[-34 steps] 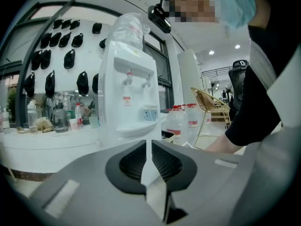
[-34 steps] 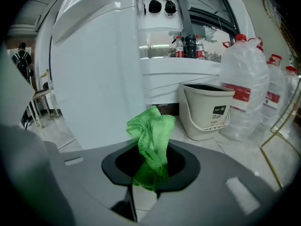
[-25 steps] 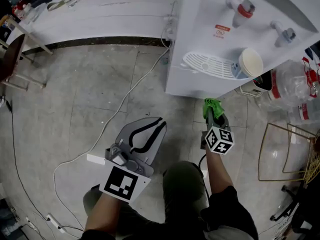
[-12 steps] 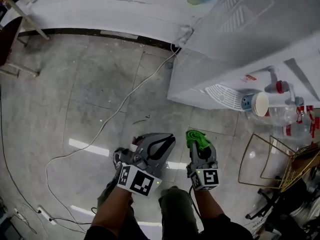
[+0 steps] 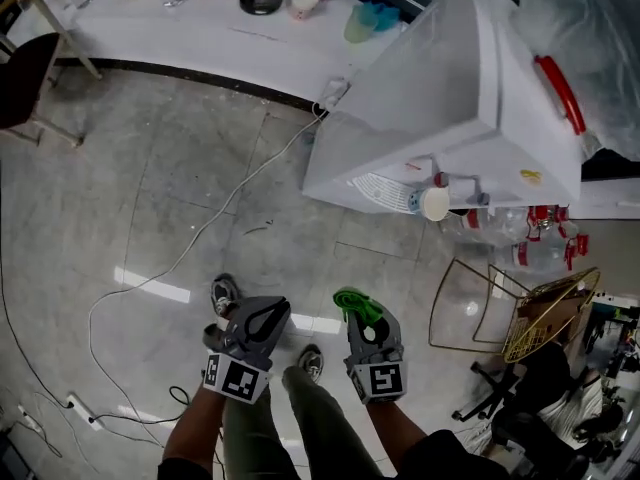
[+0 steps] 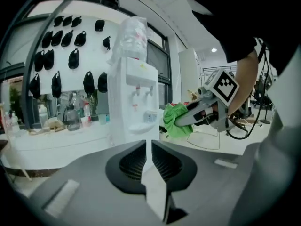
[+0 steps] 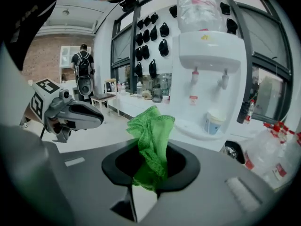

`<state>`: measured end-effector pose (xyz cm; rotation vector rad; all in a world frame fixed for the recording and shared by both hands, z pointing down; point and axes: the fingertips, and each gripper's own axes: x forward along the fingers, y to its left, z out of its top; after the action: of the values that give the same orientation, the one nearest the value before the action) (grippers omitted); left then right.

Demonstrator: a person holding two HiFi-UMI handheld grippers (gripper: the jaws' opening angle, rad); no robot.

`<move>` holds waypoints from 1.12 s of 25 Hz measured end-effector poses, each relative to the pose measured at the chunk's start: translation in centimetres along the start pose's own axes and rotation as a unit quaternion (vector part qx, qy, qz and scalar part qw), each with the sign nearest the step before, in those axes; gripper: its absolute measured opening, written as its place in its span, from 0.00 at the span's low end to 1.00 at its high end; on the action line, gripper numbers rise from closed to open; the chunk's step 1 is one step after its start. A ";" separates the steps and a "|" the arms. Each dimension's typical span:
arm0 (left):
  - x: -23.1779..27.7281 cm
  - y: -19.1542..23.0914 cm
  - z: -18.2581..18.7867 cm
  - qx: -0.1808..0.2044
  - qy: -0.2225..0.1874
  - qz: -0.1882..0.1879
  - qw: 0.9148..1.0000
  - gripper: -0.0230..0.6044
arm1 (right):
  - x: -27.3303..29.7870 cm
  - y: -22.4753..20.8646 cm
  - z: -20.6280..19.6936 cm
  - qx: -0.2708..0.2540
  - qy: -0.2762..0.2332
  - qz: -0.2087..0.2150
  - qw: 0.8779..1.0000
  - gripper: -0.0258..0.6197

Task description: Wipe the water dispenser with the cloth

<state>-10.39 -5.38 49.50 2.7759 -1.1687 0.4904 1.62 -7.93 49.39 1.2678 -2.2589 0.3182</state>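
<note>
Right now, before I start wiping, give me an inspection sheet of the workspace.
Surface: grey tiled floor, glare stripes on it.
Job's things: white water dispenser upright, cup on its drip tray; green cloth held clear of the dispenser.
Clutter: gold wire rack and plastic bottles beside the dispenser.
Grippers: left gripper jaws together, nothing between; right gripper jaws clamped on the cloth.
Cables: white cable snakes across the floor; power strip at lower left.
Surroundings: white counter with bottles; person with backpack farther off.

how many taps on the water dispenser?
2, side by side on the front of the water dispenser: left tap and right tap, as the right gripper view shows them. None appear hidden.
</note>
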 end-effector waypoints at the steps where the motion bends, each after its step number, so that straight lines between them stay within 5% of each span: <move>1: -1.3 0.0 1.2 0.003 0.004 0.002 1.000 0.04 | -1.6 0.4 1.2 0.001 0.003 0.004 1.000 0.18; 10: -9.3 3.8 17.3 0.013 -0.017 0.087 0.996 0.04 | -11.6 0.7 16.0 0.017 -0.037 0.014 0.999 0.18; 15: -11.2 3.1 24.3 0.021 -0.047 0.093 0.994 0.04 | -15.4 0.3 22.1 0.036 -0.077 0.011 0.996 0.18; 28: -15.1 -2.3 37.3 -0.014 -0.057 0.137 0.989 0.04 | -25.8 -1.0 27.8 0.054 -0.129 0.058 0.988 0.18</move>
<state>-9.06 -1.05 9.43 2.6620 -1.5823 0.3347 4.22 -2.17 11.98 1.2984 -2.5731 0.3398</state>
